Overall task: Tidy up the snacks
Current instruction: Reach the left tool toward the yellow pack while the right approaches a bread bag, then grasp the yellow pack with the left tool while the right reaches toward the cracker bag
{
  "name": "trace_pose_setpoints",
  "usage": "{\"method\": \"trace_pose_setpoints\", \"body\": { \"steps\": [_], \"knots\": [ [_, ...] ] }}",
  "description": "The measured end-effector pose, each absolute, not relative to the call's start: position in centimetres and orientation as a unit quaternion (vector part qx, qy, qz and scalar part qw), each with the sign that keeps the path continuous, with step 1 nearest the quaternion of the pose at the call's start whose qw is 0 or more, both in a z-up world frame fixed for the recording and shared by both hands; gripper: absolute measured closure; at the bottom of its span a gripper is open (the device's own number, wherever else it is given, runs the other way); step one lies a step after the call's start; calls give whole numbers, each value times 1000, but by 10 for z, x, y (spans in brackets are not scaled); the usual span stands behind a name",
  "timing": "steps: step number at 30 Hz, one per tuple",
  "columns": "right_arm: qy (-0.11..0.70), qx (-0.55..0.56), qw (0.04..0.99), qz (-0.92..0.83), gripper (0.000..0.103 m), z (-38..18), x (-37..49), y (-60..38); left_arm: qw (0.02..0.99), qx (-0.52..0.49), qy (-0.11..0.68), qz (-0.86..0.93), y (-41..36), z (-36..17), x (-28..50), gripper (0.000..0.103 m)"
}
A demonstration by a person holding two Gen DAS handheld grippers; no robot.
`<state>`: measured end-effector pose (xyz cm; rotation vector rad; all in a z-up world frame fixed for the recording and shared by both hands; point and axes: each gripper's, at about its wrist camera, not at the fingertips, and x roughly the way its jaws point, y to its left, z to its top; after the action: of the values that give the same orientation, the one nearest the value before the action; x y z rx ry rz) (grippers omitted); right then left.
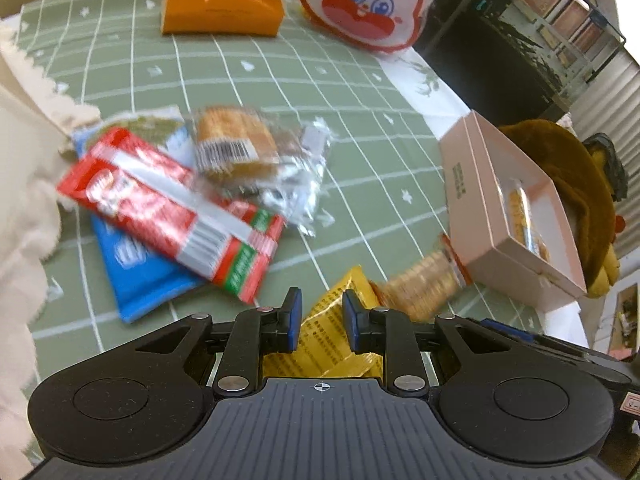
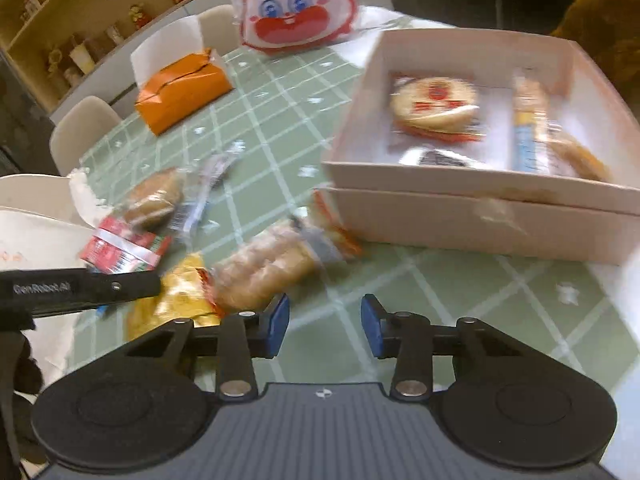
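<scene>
The left gripper (image 1: 320,322) hangs narrowly parted over a yellow snack packet (image 1: 340,336) — whether its pads pinch it is unclear. The right gripper (image 2: 325,326) stands open — nothing held.

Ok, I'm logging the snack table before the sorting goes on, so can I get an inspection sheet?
Surface: green grid tablecloth, bare in the middle.
Job's things: open box holding a round cracker and other packs; red packet, blue packet and biscuit roll loose outside it.
Clutter: orange pack, cartoon-face bag, brown plush toy.
Grippers: left gripper shut on a yellow packet; right gripper open, nothing between its jaws.
Cables: nothing seen.
Surroundings: chairs, shelf of figurines.
</scene>
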<state>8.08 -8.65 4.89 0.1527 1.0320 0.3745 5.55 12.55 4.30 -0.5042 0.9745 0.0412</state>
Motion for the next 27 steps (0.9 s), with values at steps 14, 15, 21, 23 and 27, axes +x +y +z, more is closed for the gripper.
{"method": "trace_pose_setpoints", "body": {
  "steps": [14, 15, 21, 23, 27],
  "knots": [
    [536, 71, 838, 74, 33, 54, 125, -7, 857, -234, 456, 45, 128, 45, 32, 74],
    [541, 55, 837, 67, 30, 53, 129, 0, 857, -236, 455, 45, 129, 45, 30, 74],
    [537, 17, 841, 70, 28, 52, 130, 15, 855, -248, 454, 41, 133, 43, 27, 74],
    [534, 14, 841, 83, 31, 53, 127, 11, 853, -250, 456, 36, 132, 42, 29, 74],
    [529, 14, 839, 123, 50, 58, 114, -2, 851, -253, 460, 23, 128, 40, 29, 74]
  ]
}}
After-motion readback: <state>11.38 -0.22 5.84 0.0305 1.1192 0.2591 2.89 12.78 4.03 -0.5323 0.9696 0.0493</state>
